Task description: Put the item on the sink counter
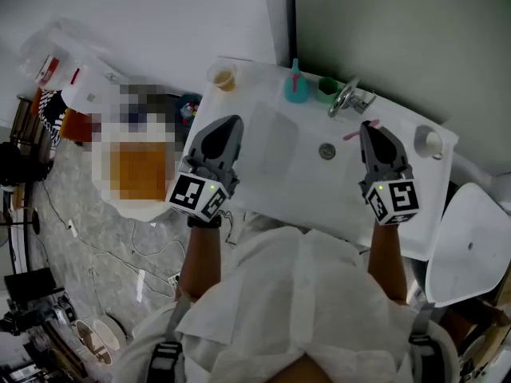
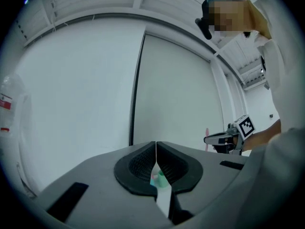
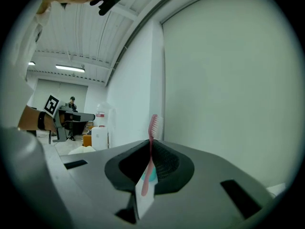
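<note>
**Right hand-held gripper** (image 3: 151, 152): the jaws are pressed together on a slim pink plastic toothbrush (image 3: 152, 128). It is pinched along the handle, and the bristled head projects past the jaw tips. In the head view this gripper (image 1: 367, 128) is held above the basin, just beside the chrome tap (image 1: 348, 98). There the toothbrush (image 1: 350, 136) shows only as a short pink streak at the tips. The item is carried in the air, and no part of it rests on the white sink table (image 1: 259, 82).

**Left hand-held gripper** (image 2: 156, 151): the jaws are pressed together with nothing pinched between them. It is held over the left part of the table.

**Also noted on the table:** a pale yellow cup (image 1: 223, 76), a teal holder (image 1: 296, 90) and a green cup (image 1: 327, 88) stand along the back edge. A small white cup (image 1: 429, 142) stands at the right end.

**Handling, as judged:** the toothbrush is taken to be light, stiff and not fragile. Its narrow, smooth handle is liable to pivot or slip between the pads, so a hold near mid-handle is preferred. The exact point of hold cannot be settled, because the lower handle blurs against the jaws. A flat, bare stretch of table away from the basin's slope is advised, since the item could otherwise slide in.
</note>
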Action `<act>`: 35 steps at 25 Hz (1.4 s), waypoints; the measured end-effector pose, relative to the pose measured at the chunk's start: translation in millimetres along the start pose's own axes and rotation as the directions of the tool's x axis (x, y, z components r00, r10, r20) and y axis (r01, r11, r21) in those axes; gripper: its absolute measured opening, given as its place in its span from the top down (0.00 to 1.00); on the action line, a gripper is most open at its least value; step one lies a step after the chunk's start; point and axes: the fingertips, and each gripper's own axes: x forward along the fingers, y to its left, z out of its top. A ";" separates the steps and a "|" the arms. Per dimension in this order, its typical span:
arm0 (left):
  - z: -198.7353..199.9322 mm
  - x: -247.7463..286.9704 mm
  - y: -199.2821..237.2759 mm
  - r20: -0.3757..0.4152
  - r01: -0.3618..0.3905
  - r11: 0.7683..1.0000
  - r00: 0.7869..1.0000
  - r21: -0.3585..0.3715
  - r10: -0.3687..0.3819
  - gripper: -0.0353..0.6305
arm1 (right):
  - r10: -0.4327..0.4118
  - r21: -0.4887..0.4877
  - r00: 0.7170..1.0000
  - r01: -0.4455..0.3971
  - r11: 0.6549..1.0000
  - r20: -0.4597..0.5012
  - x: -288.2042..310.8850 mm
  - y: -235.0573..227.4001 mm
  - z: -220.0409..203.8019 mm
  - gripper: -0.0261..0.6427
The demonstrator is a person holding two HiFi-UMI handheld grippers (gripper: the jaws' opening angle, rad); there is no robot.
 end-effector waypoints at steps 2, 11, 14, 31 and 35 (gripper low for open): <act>-4.8 11.5 12.8 -0.003 0.047 0.999 0.999 -0.006 -0.047 0.92 | -0.050 0.003 0.999 0.050 0.999 -0.011 5.7 -0.2 -0.8 0.93; -12.5 64.5 72.8 -0.002 0.299 0.954 0.954 -0.026 -0.299 0.92 | -0.291 0.015 0.955 0.292 0.956 -0.050 42.9 10.3 4.2 0.93; -20.2 74.2 88.8 -0.011 0.354 0.935 0.935 -0.032 -0.355 0.92 | -0.338 0.013 0.940 0.339 0.941 -0.057 57.9 21.1 3.8 0.93; -36.0 114.9 138.2 -0.018 0.446 0.895 0.895 -0.034 -0.446 0.92 | -0.479 0.003 0.866 0.484 0.875 -0.145 144.3 27.3 -28.1 0.93; -36.8 125.4 139.5 -0.025 0.467 0.884 0.884 -0.010 -0.467 0.92 | -0.529 -0.010 0.834 0.534 0.845 -0.159 155.2 16.9 -33.7 0.93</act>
